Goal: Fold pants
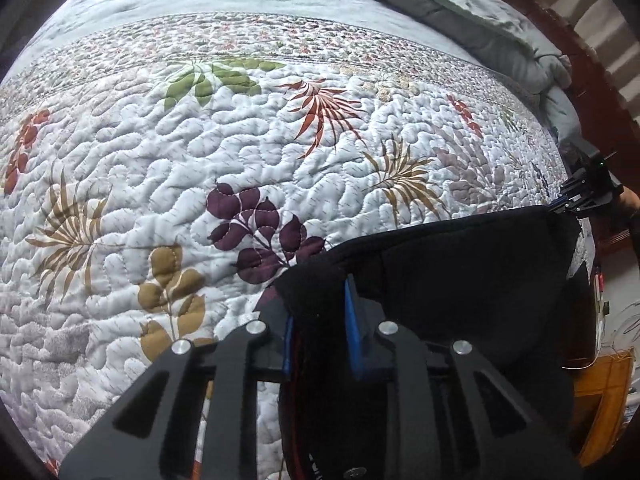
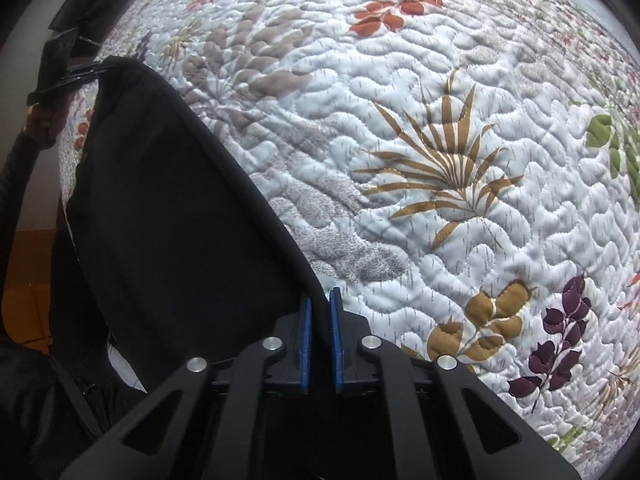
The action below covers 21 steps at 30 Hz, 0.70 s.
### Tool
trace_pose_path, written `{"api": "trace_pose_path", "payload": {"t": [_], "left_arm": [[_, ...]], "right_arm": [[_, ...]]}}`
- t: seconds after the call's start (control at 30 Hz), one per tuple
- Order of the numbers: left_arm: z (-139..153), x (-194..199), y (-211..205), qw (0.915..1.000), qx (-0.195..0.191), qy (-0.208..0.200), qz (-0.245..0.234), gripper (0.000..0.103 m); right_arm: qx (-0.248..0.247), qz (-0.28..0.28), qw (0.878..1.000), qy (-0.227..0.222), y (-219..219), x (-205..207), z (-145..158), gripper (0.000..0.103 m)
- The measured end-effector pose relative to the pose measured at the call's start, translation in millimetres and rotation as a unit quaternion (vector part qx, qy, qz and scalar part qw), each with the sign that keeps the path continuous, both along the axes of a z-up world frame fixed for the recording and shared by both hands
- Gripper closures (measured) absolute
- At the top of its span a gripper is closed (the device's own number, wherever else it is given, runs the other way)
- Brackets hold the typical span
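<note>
Black pants [image 1: 460,272] hang stretched between my two grippers above a quilted bed. My left gripper [image 1: 320,312] is shut on one corner of the pants' top edge, cloth bunched between its blue pads. My right gripper [image 2: 320,320] is shut on the other corner; the pants [image 2: 172,208] stretch away from it to the left gripper [image 2: 84,70] at the upper left. In the left wrist view the right gripper [image 1: 560,206] shows at the far right, pinching the pants' edge. The lower part of the pants hangs out of sight.
A white quilt [image 1: 200,160] with leaf prints covers the bed [image 2: 460,140]. A rumpled grey blanket [image 1: 460,8] lies along the far edge, by a dark wooden headboard [image 1: 592,92]. An orange-brown floor [image 2: 28,280] shows beside the bed.
</note>
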State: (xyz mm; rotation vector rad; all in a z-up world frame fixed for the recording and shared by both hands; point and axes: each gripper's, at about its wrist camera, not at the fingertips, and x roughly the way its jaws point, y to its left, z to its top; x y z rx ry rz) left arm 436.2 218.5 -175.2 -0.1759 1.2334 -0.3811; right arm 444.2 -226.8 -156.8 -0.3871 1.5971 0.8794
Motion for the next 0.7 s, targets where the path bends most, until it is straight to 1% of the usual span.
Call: {"api": "trace_pose_path", "payload": {"t": [0.13, 0.2, 0.3, 0.4, 0.53, 0.6, 0.67, 0.7], "left_arm": [[24, -11, -1, 0.9998, -0.004, -0.021, -0.004, 0.085], [35, -18, -2, 0.9995, -0.005, -0.031, -0.006, 0.086], [58, -33, -8, 0.9983, -0.011, -0.057, -0.011, 0.087], [83, -56, -11, 0.9961, -0.018, -0.085, -0.016, 0.089], [113, -98, -15, 0.991, -0.026, -0.129, -0.026, 0.089], [122, -118, -16, 0.9885, -0.032, -0.145, -0.028, 0.089], [129, -142, -17, 0.9859, -0.039, -0.16, -0.029, 0.089], [131, -153, -17, 0.9849, -0.044, -0.165, -0.03, 0.089]], "right_arm": [[-0.003, 0.005, 1.0, -0.026, 2, -8, 15, 0.096], [0.002, 0.006, 0.999, -0.044, 2, -17, 30, 0.096], [0.009, 0.011, 0.998, -0.066, -5, -35, 53, 0.096], [0.019, 0.016, 0.995, -0.094, -14, -65, 82, 0.096], [0.028, 0.017, 0.989, -0.141, -25, -107, 113, 0.097], [0.032, 0.016, 0.985, -0.17, -29, -137, 126, 0.097], [0.032, 0.014, 0.981, -0.192, -31, -161, 134, 0.097], [0.032, 0.014, 0.978, -0.207, -33, -179, 137, 0.097]]}}
